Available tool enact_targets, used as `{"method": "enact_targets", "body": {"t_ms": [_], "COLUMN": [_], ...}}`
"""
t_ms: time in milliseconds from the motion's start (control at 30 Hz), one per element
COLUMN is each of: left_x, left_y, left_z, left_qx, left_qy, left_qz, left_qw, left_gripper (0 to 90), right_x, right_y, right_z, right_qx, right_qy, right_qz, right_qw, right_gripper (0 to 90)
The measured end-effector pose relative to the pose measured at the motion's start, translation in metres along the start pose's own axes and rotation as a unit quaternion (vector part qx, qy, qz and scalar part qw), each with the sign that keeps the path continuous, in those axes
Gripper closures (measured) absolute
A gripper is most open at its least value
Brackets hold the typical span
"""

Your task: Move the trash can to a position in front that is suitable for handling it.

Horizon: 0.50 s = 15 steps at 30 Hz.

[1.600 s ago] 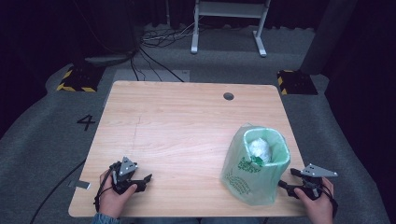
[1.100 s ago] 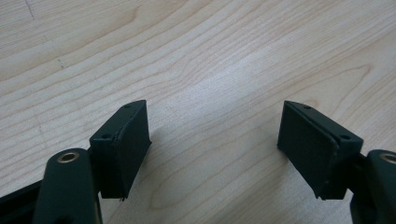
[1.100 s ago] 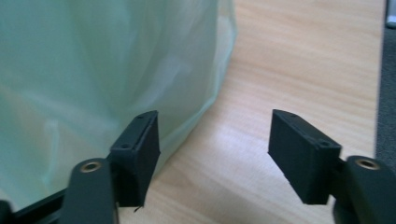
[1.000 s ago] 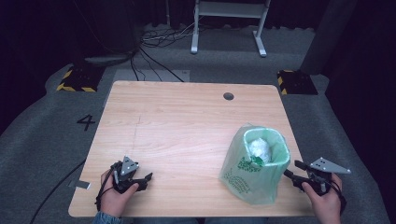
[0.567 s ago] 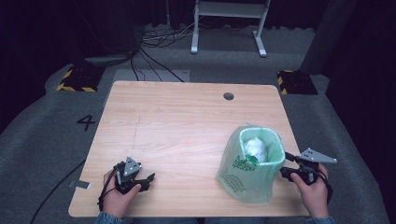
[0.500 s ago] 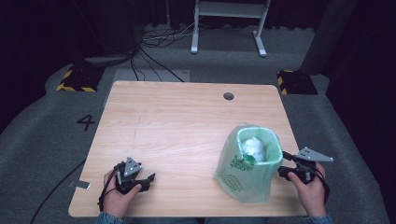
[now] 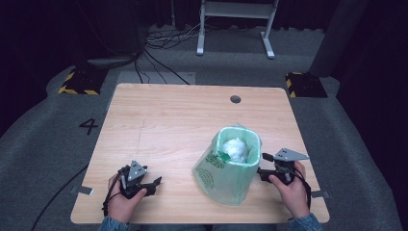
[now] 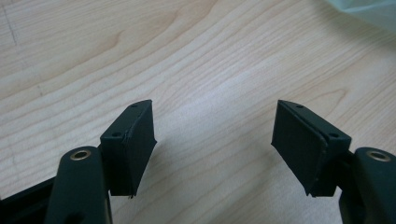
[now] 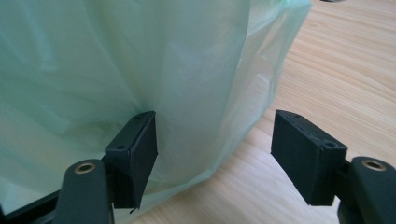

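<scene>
Shifted leftward with the right gripper (image 7: 262, 169), the green bag (image 7: 230, 168) stands beside its just-opening, unclamped jaws; the right gripper view shows film at one pad. Left gripper (image 8: 215, 140) gapes, well apart.

We have the whole far half of the worktop (image 7: 159, 115) open to pass over, and the bare stretch ahead of the left tongs (image 8: 215, 144). The green bag (image 7: 226, 175) (standing upright, stuffed with white paper) blocks the way just ahead of the right tongs (image 9: 215, 140), whose jaws have just been opening with nothing pressed between them.
</scene>
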<state>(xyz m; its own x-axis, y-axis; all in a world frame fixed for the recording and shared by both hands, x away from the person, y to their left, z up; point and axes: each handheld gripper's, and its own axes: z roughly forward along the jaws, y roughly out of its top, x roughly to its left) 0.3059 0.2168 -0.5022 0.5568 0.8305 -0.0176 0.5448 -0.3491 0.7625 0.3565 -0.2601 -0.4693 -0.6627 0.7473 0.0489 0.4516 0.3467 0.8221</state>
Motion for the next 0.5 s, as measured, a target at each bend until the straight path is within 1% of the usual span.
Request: {"method": "enact_targets", "body": {"t_ms": [33, 67, 100, 200, 267, 333, 400, 467, 500], "left_x": [0.0, -0.001, -0.001, -0.003, -0.004, -0.004, -0.004, -0.001, -0.001], "left_y": [0.001, 0.002, 0.003, 0.005, 0.007, 0.009, 0.013, 0.021, 0.026], "left_z": [0.001, 0.002, 0.002, 0.003, 0.003, 0.004, 0.007, 0.011, 0.014], "left_qx": [0.0, -0.002, -0.002, -0.005, -0.008, -0.012, -0.015, -0.029, -0.037], "left_qy": [0.0, -0.003, -0.004, -0.008, -0.008, -0.008, -0.006, -0.011, -0.015], "left_qz": [0.003, 0.001, 0.005, 0.007, 0.008, 0.007, -0.001, -0.022, -0.027], "left_qw": [1.0, 1.0, 1.0, 0.9999, 0.9999, 0.9999, 0.9999, 0.9993, 0.9988], "left_gripper": [29.7, 29.7, 29.7, 29.7, 29.6, 29.6, 29.6, 29.9, 29.9], "right_x": [0.001, 0.002, 0.003, 0.004, 0.005, 0.003, 0.003, 0.005, 0.007], "right_y": [0.002, 0.004, 0.007, 0.015, 0.021, 0.027, 0.033, 0.037, 0.038], "right_z": [0.004, 0.008, 0.012, 0.023, 0.029, 0.034, 0.038, 0.042, 0.044], "right_qx": [-0.001, -0.002, -0.001, 0.001, 0.002, 0.003, 0.005, 0.007, 0.009], "right_qy": [0.003, 0.004, 0.003, 0.003, -0.002, -0.008, -0.009, -0.007, -0.005], "right_qz": [0.001, 0.0, -0.002, -0.009, -0.016, -0.017, -0.015, -0.022, -0.025], "right_qw": [1.0, 1.0, 1.0, 1.0, 0.9999, 0.9998, 0.9998, 0.9997, 0.9996], "right_gripper": [31.3, 30.3, 29.7, 29.7, 29.8, 29.8, 30.5, 31.4, 31.4]}}
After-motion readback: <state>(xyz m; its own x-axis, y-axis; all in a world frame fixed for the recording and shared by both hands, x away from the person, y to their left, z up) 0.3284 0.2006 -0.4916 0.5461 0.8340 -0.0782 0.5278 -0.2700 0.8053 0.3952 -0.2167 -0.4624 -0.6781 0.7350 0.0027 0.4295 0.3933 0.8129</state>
